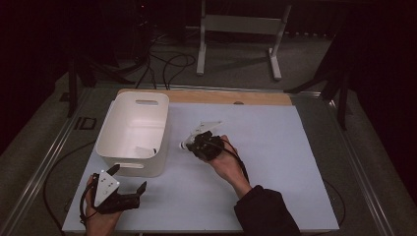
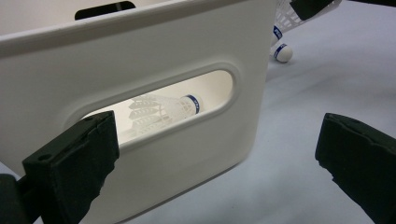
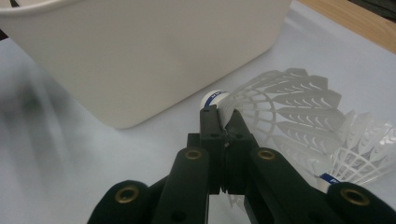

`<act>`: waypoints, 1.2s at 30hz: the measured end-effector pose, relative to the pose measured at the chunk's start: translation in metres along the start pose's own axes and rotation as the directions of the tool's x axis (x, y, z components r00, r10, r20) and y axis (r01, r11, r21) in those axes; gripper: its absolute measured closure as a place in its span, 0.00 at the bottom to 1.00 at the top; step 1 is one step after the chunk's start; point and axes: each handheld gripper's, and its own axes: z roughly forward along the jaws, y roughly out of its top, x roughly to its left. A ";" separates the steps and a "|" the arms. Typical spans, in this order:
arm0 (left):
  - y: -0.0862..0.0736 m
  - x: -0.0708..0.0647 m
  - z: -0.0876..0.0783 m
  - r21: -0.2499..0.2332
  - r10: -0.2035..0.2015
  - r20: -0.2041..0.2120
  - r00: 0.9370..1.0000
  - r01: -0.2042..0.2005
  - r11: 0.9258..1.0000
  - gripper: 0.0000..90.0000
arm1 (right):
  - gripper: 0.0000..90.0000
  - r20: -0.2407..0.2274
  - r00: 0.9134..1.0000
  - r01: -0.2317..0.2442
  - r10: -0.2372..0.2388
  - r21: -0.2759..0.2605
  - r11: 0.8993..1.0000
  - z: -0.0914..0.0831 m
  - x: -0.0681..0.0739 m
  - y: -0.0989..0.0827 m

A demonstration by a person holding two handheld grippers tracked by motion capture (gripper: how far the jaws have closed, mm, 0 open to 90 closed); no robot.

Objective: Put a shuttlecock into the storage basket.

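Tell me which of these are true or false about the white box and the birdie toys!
1. The right gripper is pinching a shuttlecock. True.
2. The left gripper is shut on the bin. False: its jaws stand wide open in front of the bin's handle slot.
3. A shuttlecock lies inside the bin. True, seen through the slot.
4. The bin is black. False: it is white.
5. The bin stands on a light blue mat. True.
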 end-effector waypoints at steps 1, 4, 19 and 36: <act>0.000 0.000 0.000 0.000 0.001 0.000 1.000 -0.001 1.000 0.00 | 0.99 0.002 1.000 -0.001 0.001 -0.001 1.000 0.000 0.000 0.000; 0.000 0.000 0.000 0.001 0.001 0.000 1.000 -0.001 1.000 0.00 | 0.99 0.005 1.000 -0.008 0.008 -0.009 1.000 -0.001 -0.001 0.002; 0.000 0.000 0.000 -0.001 0.000 -0.001 1.000 0.000 1.000 0.00 | 0.99 0.029 1.000 -0.011 0.012 -0.025 1.000 -0.005 -0.001 0.009; 0.000 0.000 0.000 0.000 -0.001 0.000 1.000 0.001 1.000 0.00 | 0.99 0.037 0.999 -0.011 0.012 -0.043 0.999 -0.009 -0.002 0.018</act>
